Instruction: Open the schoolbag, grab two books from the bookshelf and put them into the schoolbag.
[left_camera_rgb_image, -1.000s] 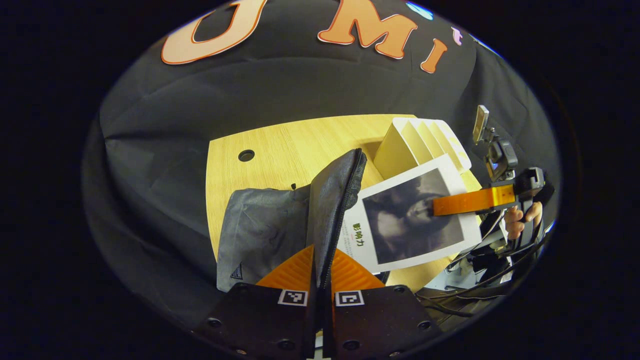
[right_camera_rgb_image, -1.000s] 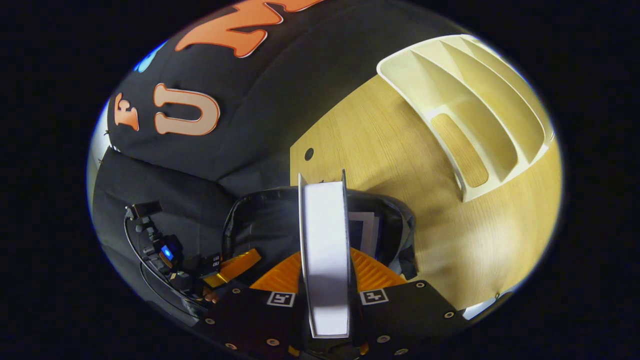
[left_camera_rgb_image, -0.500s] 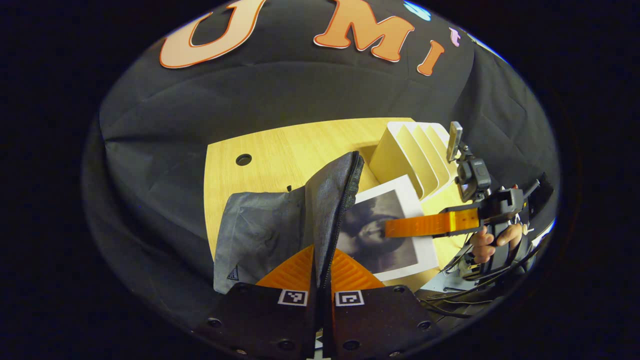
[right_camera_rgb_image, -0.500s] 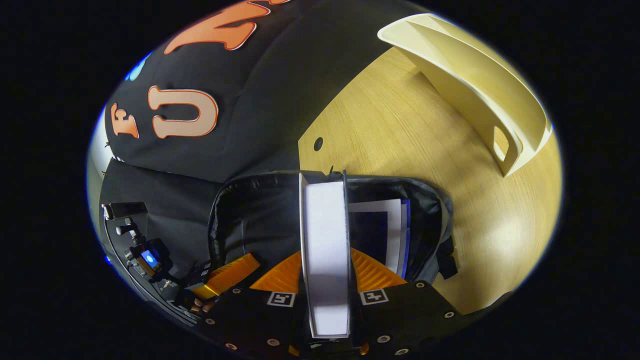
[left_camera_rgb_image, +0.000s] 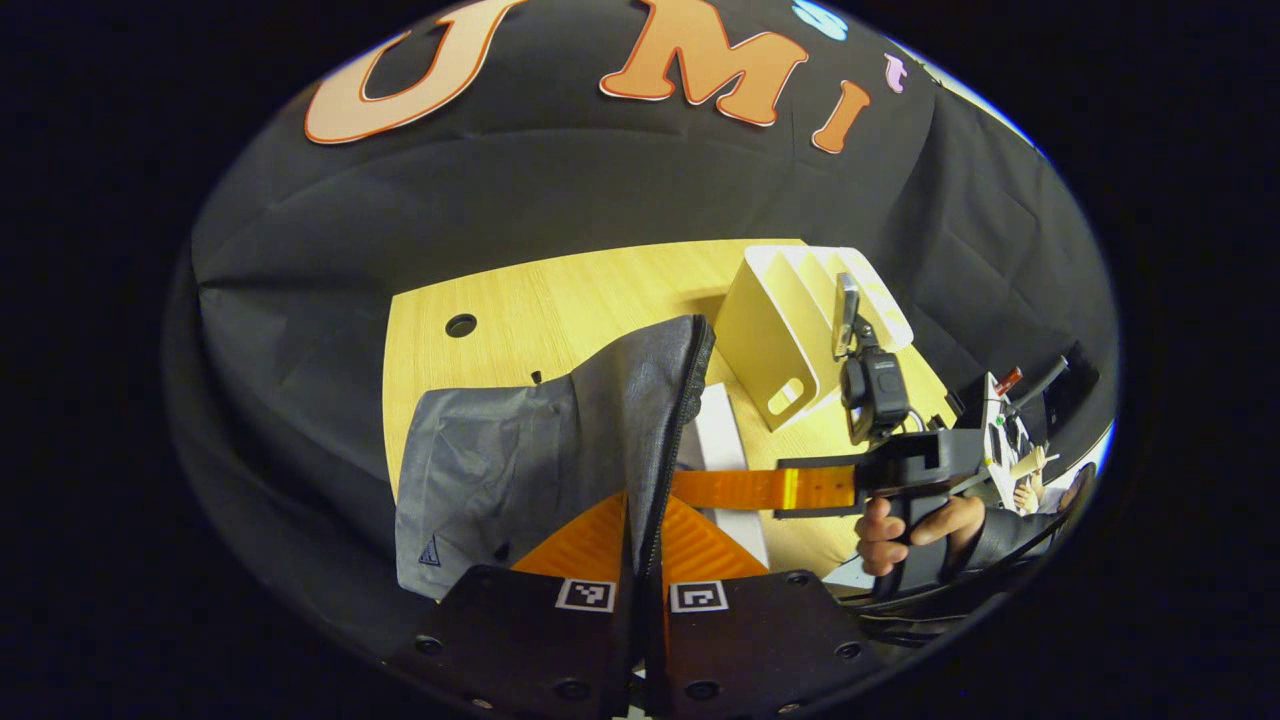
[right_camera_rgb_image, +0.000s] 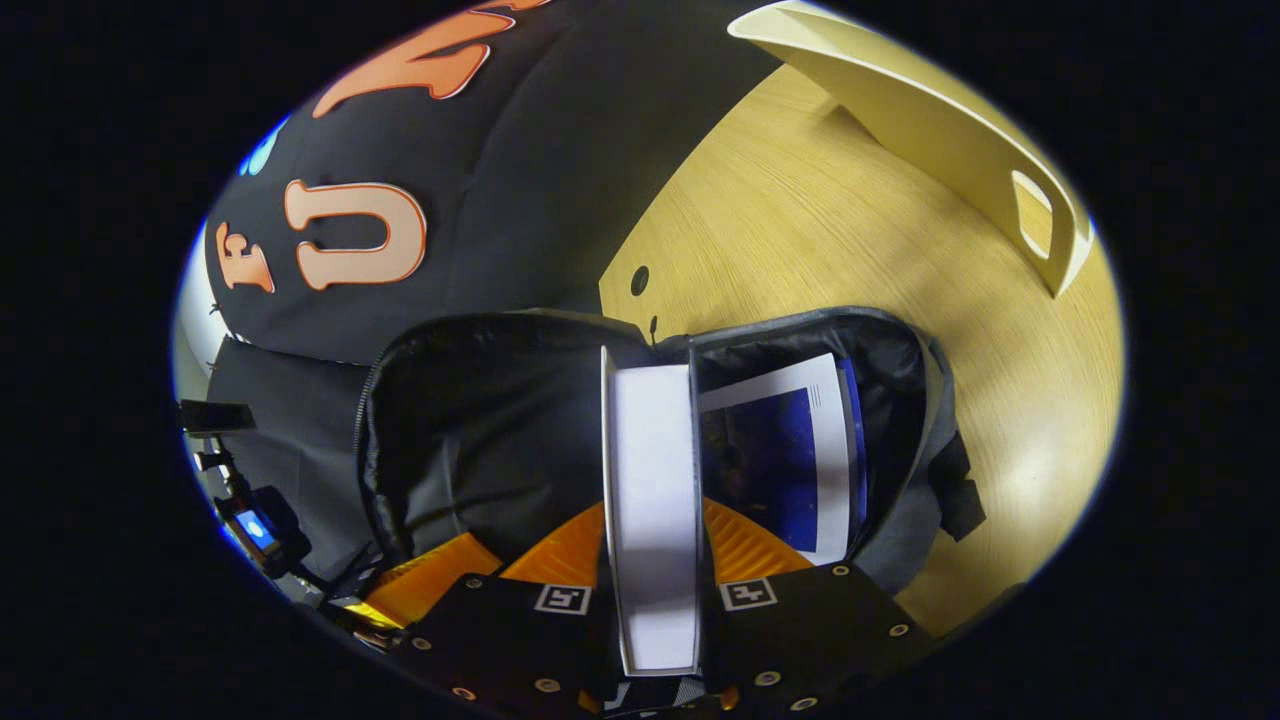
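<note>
Grey fabric fills the centre of my left gripper view: the schoolbag (left_camera_rgb_image: 520, 460) stands on the wooden table (left_camera_rgb_image: 560, 300), and my left gripper (left_camera_rgb_image: 645, 520) is clenched on the zipper edge of its raised flap, both fingers pressing the cloth. From this side I see the bag's outside, plus the cream bookshelf (left_camera_rgb_image: 790, 330) beyond it on the table and the far gripper held by a hand (left_camera_rgb_image: 905, 525), its finger reaching in behind the flap beside a white book edge (left_camera_rgb_image: 722, 440).

The right gripper view gives me the bag's dark interior instead. My right gripper (right_camera_rgb_image: 650, 540) grasps the second book (right_camera_rgb_image: 652, 500) by its white page edge, fingers clamped on both covers, and the book stands edge-on inside the schoolbag's (right_camera_rgb_image: 480, 420) open mouth. To its right, a first book (right_camera_rgb_image: 790, 450) with a blue cover leans against the inner wall. The bookshelf (right_camera_rgb_image: 940, 110) sits well apart, at the table's (right_camera_rgb_image: 820, 230) far edge.
</note>
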